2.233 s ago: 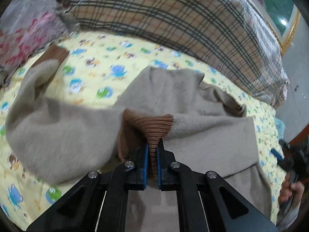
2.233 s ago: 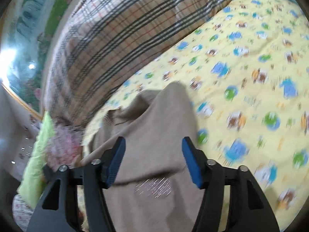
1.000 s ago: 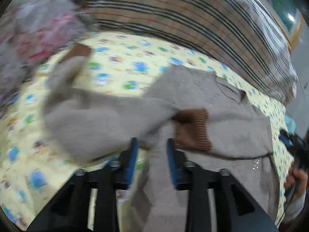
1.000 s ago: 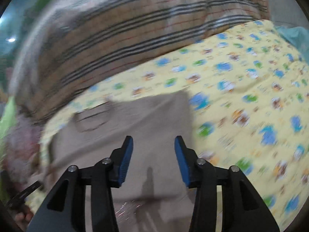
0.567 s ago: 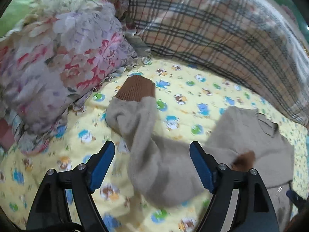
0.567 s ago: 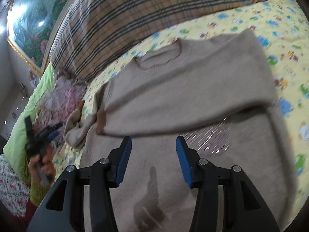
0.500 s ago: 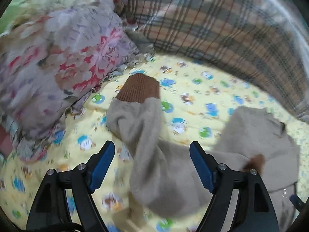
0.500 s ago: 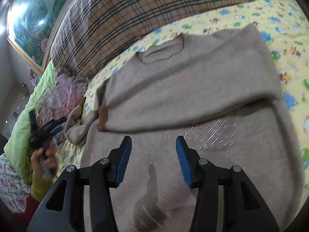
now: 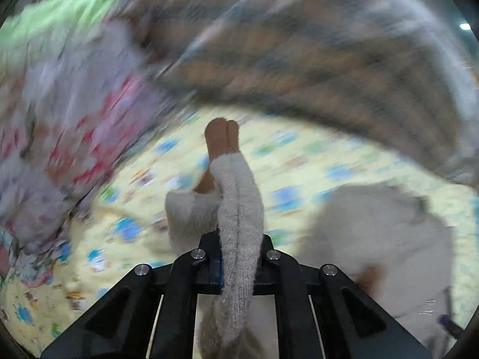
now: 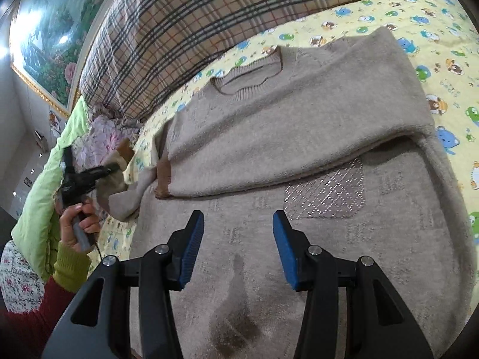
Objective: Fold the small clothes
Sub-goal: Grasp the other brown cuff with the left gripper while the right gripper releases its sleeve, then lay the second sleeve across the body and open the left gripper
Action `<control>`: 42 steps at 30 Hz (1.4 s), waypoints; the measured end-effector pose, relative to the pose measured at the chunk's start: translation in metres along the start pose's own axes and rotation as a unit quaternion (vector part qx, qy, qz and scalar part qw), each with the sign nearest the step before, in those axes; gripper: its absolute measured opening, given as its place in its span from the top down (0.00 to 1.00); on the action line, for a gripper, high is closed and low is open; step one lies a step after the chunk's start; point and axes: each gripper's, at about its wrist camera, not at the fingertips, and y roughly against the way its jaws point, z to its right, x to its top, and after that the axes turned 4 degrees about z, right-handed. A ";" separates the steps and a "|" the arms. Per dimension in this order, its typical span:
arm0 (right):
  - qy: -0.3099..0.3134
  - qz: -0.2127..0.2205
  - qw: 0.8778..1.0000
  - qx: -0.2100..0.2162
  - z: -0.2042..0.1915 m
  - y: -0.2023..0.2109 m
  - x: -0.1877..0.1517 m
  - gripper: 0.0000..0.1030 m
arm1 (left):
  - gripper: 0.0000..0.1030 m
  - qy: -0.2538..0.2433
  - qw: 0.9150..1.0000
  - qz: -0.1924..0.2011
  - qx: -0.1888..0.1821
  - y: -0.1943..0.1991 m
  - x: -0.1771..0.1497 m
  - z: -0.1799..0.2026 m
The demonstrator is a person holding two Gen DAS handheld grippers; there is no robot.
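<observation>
A beige knit sweater (image 10: 299,137) with brown cuffs lies face up on the yellow cartoon-print sheet (image 10: 443,24). One sleeve is folded across its chest, its brown cuff (image 10: 163,176) at the left. My left gripper (image 9: 238,264) is shut on the other sleeve (image 9: 239,209), whose brown cuff (image 9: 223,137) points away from me; it also shows in the right wrist view (image 10: 98,173) beside the sweater's left edge. My right gripper (image 10: 238,248) is open and empty, above the sweater's lower body.
A plaid quilt (image 10: 209,21) runs along the far side of the bed. A floral pillow (image 9: 69,125) and green bedding (image 10: 39,185) lie at the left. A silvery patch (image 10: 326,194) sits on the sweater's front.
My left gripper let go of the folded sleeve's cuff, swung left to the other sleeve and has closed on it. My right gripper has pulled back above the sweater's lower body.
</observation>
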 end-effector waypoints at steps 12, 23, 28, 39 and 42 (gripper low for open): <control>-0.061 0.086 0.994 -0.033 0.051 0.062 0.027 0.52 | 0.91 -0.127 0.963 0.037 -0.235 0.030 -0.043 0.243; -0.095 0.092 0.989 -0.065 0.090 0.058 0.041 0.52 | 0.73 -0.188 0.955 -0.057 -0.223 -0.043 -0.115 0.285; -0.087 0.083 0.991 -0.065 0.085 0.038 0.052 0.52 | 0.39 -0.186 0.961 -0.035 -0.203 -0.007 -0.119 0.236; -0.032 0.050 0.995 -0.075 0.073 -0.019 0.085 0.40 | 0.31 -0.124 0.991 -0.042 -0.032 0.000 -0.128 0.084; 0.002 0.018 0.994 -0.109 0.069 -0.048 0.088 0.39 | 0.31 -0.121 0.991 -0.056 -0.008 -0.010 -0.135 0.066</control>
